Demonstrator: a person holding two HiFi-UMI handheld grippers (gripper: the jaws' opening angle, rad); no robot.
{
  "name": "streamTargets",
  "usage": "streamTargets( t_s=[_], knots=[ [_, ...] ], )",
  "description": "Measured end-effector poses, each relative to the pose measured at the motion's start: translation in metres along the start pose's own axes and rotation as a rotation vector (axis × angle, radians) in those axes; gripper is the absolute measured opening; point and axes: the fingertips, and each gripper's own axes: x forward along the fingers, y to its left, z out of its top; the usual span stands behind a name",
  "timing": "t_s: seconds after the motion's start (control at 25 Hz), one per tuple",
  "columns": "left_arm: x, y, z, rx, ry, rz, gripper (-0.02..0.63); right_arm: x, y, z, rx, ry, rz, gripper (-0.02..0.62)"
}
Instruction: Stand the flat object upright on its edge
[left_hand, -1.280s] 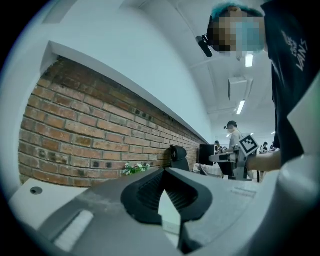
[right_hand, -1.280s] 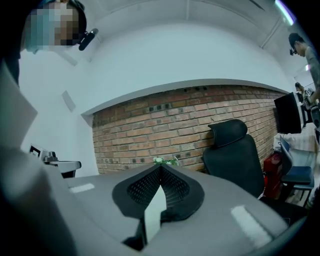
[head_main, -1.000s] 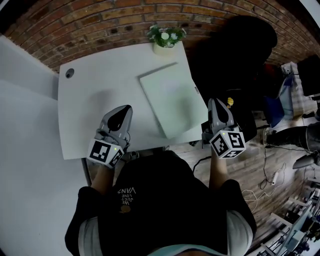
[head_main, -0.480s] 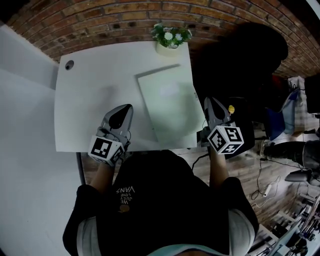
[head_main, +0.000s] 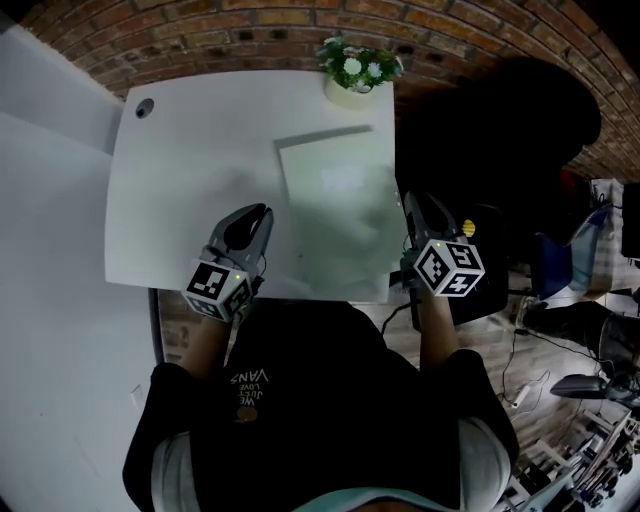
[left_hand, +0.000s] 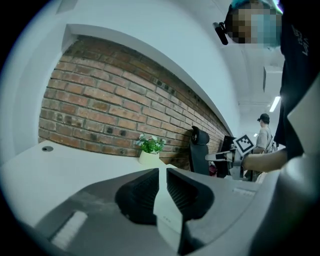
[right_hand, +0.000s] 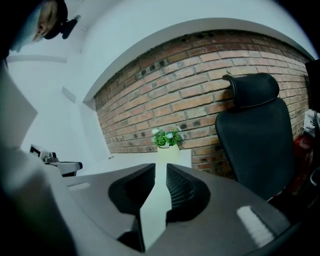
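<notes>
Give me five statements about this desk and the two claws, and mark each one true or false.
1. The board lies flat on the table. True.
2. The potted plant stands at the table's near edge. False: it stands at the far edge, by the brick wall.
3. Both claws clamp the board. False: the left claw and the right claw have just been opening their jaws, and nothing is between them.
4. A black office chair stands to the right of the table. True.
5. A round hole sits near the table's far left corner. True.
</notes>
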Motion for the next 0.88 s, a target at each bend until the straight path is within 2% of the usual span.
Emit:
streamTargets(
  t_s=[0.08,0.28,0.48,0.64,0.76,0.88],
  knots=[
    [0.005,0.0,-0.007,-0.016,0.017,0.004,0.04,0.007,-0.004,-0.008,0.008,0.032,0.012,0.077],
    [0.018,-0.001,-0.022,-0.066,0.059,0.019,0.113,0.023,-0.016,-0.021,-0.003,0.111,0.048,0.172],
    [0.028,0.001,-0.038,-0.135,0.102,0.035,0.241,0.036,-0.021,-0.036,-0.012,0.2,0.099,0.238],
    [0.034,0.0,-0.051,-0.176,0.152,0.031,0.308,0.044,-0.021,-0.054,-0.004,0.279,0.131,0.275],
    [0.038,-0.001,-0.061,-0.204,0.188,0.035,0.336,0.047,-0.022,-0.067,0.005,0.33,0.146,0.339],
    [0.042,-0.004,-0.072,-0.23,0.223,0.033,0.35,0.049,-0.024,-0.079,0.022,0.367,0.153,0.367]
  ],
)
